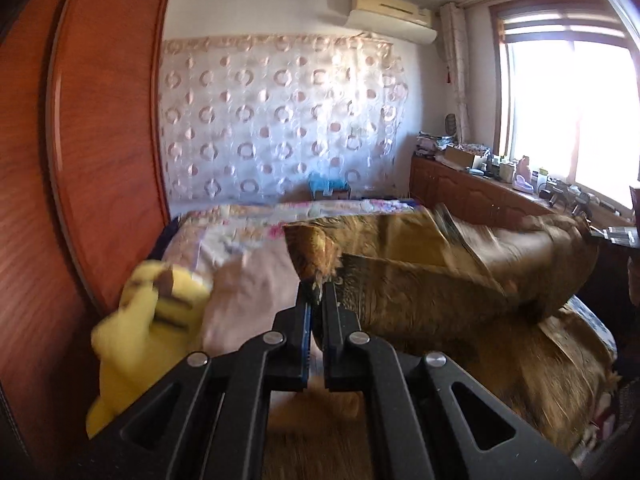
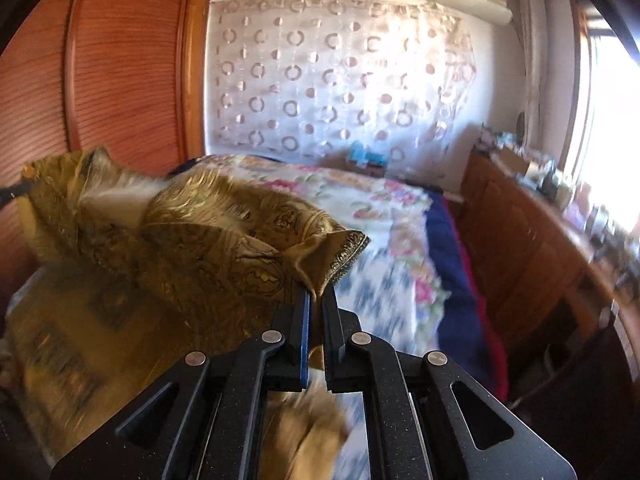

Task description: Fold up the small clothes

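My left gripper [image 1: 318, 294] is clenched on a furry edge of the golden-brown patterned satin garment with pale fur lining [image 1: 432, 264], while my right gripper [image 2: 316, 296] is pinched tight on another corner of the same garment [image 2: 208, 236], beside its dark embroidered trim. The garment hangs raised and stretched between my two grips above the bed with the floral quilt [image 2: 384, 216], its lower part draped on the bedding. A yellow plush toy [image 1: 152, 320] lies at the left beside the reddish wooden headboard [image 1: 108, 128].
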Available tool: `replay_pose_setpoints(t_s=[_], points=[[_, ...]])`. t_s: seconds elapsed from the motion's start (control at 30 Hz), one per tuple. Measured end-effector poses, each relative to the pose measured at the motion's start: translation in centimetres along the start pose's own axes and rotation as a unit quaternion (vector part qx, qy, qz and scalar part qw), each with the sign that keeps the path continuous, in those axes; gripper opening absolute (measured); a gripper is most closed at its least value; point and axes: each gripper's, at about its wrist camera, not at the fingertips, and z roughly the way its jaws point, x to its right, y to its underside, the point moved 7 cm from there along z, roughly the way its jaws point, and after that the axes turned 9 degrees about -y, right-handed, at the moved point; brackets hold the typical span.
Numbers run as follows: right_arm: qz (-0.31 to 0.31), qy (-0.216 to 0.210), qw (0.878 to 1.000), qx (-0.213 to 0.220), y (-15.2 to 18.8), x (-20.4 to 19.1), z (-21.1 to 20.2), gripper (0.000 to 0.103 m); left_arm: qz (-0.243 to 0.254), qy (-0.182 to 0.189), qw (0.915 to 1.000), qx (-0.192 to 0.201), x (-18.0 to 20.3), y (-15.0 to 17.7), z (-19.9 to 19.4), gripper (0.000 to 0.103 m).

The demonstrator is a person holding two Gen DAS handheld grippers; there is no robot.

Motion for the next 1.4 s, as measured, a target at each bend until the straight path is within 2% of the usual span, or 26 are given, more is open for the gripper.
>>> replay_pose_setpoints(t_s=[0.2, 0.37, 0.47, 0.53, 0.6, 0.73, 0.83, 0.93, 1.07, 1.23, 1.4], points=[[0.016, -0.038, 0.999, -0.03, 6.6, -2.7, -4.1, 0.002, 0.001, 0.01, 0.9996, -0.025, 0.2, 5.4, -3.5, 0.001], [0.024, -0.051, 0.997, -0.058, 9.8, -3.4, -5.5, 0.002, -0.021, 0.014, 0.9978, -0.061, -0.4, 9.3, -4.8, 0.003], [0.039, -0.064, 0.994, -0.074, 12.0, -3.7, -5.6, 0.003, -0.009, -0.001, 0.997, -0.077, -0.8, 11.1, -4.7, 0.01], [0.036, -0.06, 0.994, -0.09, 13.1, -3.9, -5.4, 0.003, -0.004, 0.005, 0.9965, -0.083, -0.9, 11.7, -4.8, 0.015], [0.037, -0.061, 0.992, -0.099, 13.9, -3.9, -5.1, 0.01, 0.0, 0.004, 0.9966, -0.083, -1.0, 11.7, -5.1, 0.021], [0.037, -0.051, 0.994, -0.088, 13.2, -3.7, -5.6, 0.021, 0.015, 0.003, 0.9965, -0.082, -1.0, 10.8, -5.6, 0.033], [0.031, -0.049, 0.996, -0.068, 12.1, -3.7, -6.5, 0.035, 0.029, 0.002, 0.9968, -0.074, -0.6, 9.5, -6.3, 0.04], [0.026, -0.047, 0.997, -0.051, 10.7, -3.7, -7.0, 0.041, 0.033, 0.004, 0.9976, -0.061, -0.7, 8.1, -7.3, 0.051], [0.019, -0.043, 0.998, -0.036, 9.3, -3.5, -6.7, 0.054, 0.034, 0.004, 0.9973, -0.065, -0.9, 7.4, -7.5, 0.051], [0.02, -0.041, 0.998, -0.032, 8.3, -3.1, -5.1, 0.059, 0.033, -0.022, 0.9969, -0.069, -1.7, 7.4, -6.7, 0.052], [0.026, -0.039, 0.998, -0.046, 8.3, -2.7, -2.5, 0.065, 0.026, -0.021, 0.9957, -0.087, -2.0, 8.0, -4.8, 0.052]])
